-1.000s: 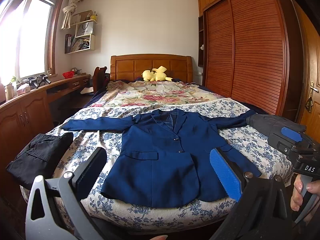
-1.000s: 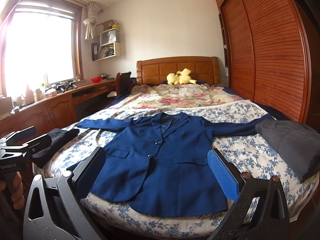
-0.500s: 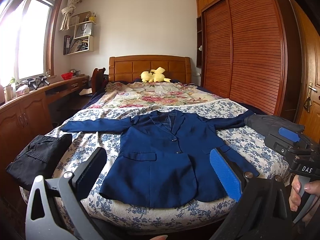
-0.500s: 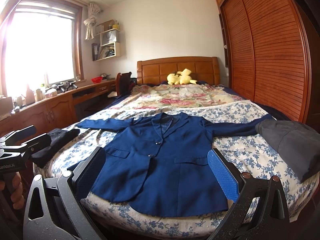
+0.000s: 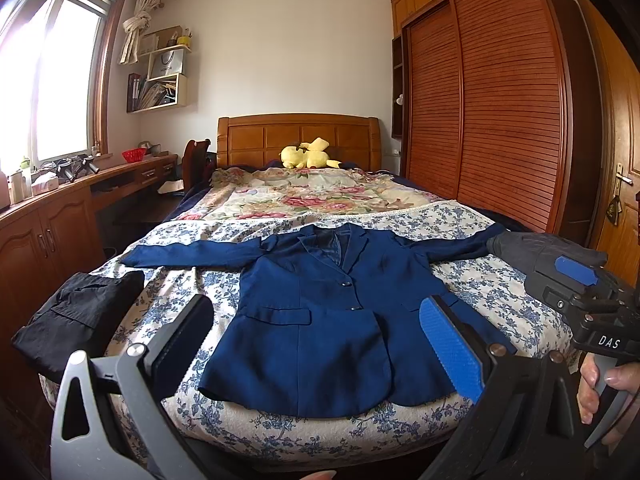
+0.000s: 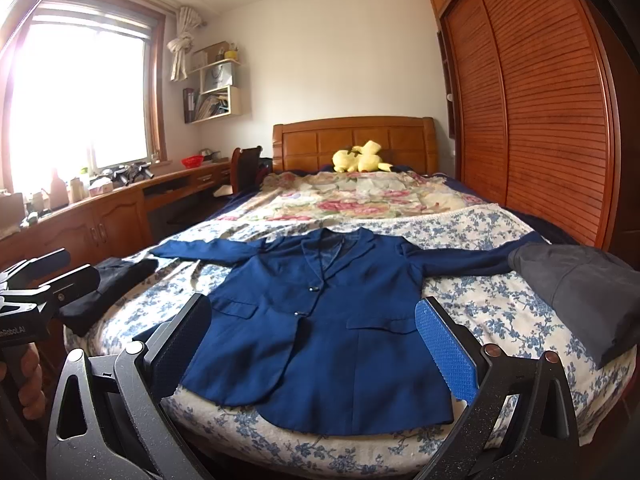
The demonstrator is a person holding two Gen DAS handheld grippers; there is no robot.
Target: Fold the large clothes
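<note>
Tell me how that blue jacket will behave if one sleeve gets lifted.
The blue jacket lies flat and limp on the bed, so it will probably droop and drag. Its spread sleeves would likely dangle. Buttoned at the front, its panels should stay together.

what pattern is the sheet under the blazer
Blue flowers on white, on the sheet; clearest in the right wrist view.

Blue jacket spread flat on the bed

The blue jacket (image 6: 320, 320) lies front-up, sleeves outstretched, on the floral bedspread (image 6: 500, 312); the right gripper (image 6: 314, 340) hangs near, fingers wide apart. A grey, possibly folded garment (image 6: 576, 292) covers the right cuff.
</note>
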